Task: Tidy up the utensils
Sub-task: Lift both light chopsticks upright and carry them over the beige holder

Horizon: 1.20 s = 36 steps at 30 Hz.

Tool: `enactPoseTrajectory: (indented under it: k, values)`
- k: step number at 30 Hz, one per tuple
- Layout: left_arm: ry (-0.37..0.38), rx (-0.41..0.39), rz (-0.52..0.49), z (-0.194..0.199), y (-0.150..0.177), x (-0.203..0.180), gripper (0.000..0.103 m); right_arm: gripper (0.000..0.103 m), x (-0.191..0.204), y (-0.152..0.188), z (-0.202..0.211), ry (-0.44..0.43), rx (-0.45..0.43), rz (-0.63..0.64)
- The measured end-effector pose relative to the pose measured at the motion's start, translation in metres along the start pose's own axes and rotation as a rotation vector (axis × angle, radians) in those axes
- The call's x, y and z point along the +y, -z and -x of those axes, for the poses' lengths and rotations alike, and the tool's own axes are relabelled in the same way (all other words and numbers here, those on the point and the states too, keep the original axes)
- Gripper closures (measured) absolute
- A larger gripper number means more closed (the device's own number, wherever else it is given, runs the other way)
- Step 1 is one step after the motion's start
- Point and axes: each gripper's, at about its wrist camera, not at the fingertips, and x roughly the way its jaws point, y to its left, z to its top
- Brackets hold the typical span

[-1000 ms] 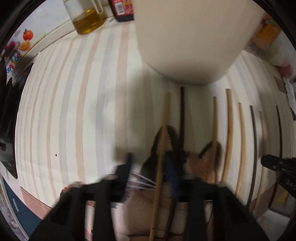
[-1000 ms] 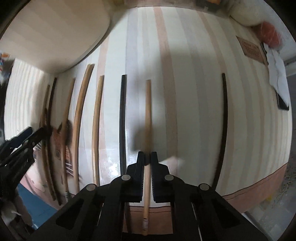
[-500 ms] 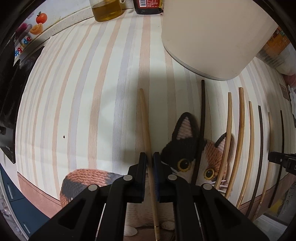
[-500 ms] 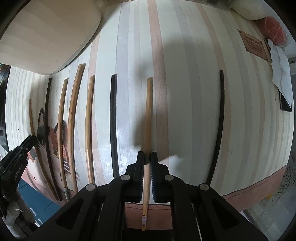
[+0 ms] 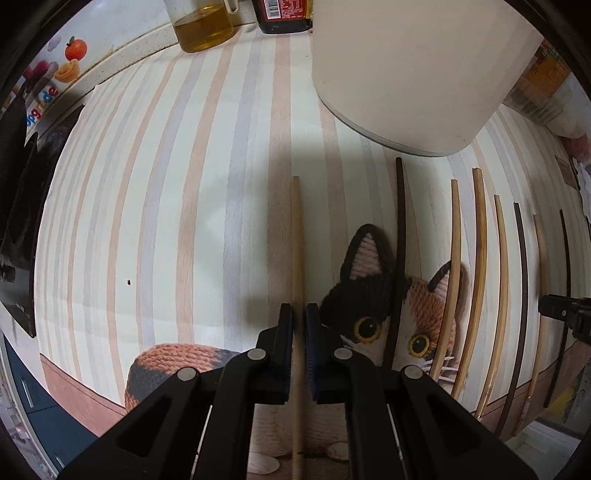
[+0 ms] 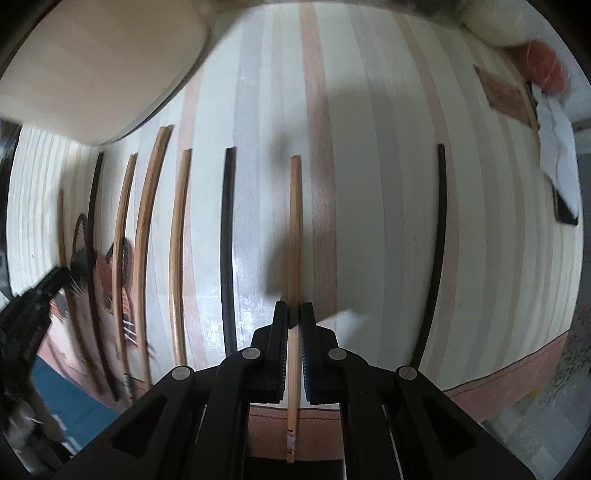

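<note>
- the striped cream, peach and grey placemat with a printed calico cat (image 5: 207, 192) is covering the counter and carrying everything; at the far side a big cream cylindrical container (image 5: 406, 74) is standing on it, just past the chopstick tips.
- a row of loose chopsticks, some pale bamboo (image 6: 149, 236), some dark (image 6: 228, 240), is lying side by side and roughly parallel on the placemat, with one thin black chopstick (image 6: 434, 251) lying well apart on the right.
- the left gripper (image 5: 299, 325) is pointing down with its jaws clamped together on a light wooden chopstick (image 5: 296, 236) at the left end of the row; its jaws have just been closing onto that stick.
- the right gripper (image 6: 294, 321) is likewise clamping a tan wooden chopstick (image 6: 294, 229) between the dark one and the black outlier.
- judging by this, the organizing is only partway along: the sticks are laid out, yet colours are sitting mixed, so matching into pairs or gathering seems left.
- beyond the placemat, a glass jug of yellow oil (image 5: 203, 26) and a dark red-labelled bottle (image 5: 284, 14) are standing against the wall.
</note>
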Motion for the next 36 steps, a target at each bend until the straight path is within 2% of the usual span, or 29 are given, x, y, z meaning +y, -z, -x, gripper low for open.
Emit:
enactPoseTrajectory:
  k: [2,8,18,22,27,32,36]
  values:
    - [0.006,-0.002,0.006,0.002,0.000,0.001,0.099,0.097,0.003,0.004,-0.001,0.006,-0.022,0.003]
    - [0.026,-0.056,0.018,0.031,0.000,0.011,0.099,0.097,-0.016,0.010,0.019,-0.113,-0.092,-0.090]
    - [0.084,-0.171,0.043,0.093,-0.007,0.015,0.099,0.097,-0.023,0.018,0.071,-0.207,-0.201,-0.096]
    - [0.115,-0.230,0.062,0.124,-0.013,0.022,0.099,0.097,-0.011,0.015,0.095,-0.251,-0.253,-0.080]
    - [0.165,-0.343,0.085,0.178,-0.026,0.032,0.099,0.097,-0.001,0.012,0.151,-0.314,-0.367,-0.056]
    - [0.224,-0.488,0.110,0.246,-0.045,0.042,0.099,0.097,0.012,0.007,0.230,-0.383,-0.533,-0.019]
    - [0.255,-0.609,0.101,0.296,-0.076,0.043,0.099,0.097,0.025,-0.012,0.290,-0.402,-0.679,0.002]
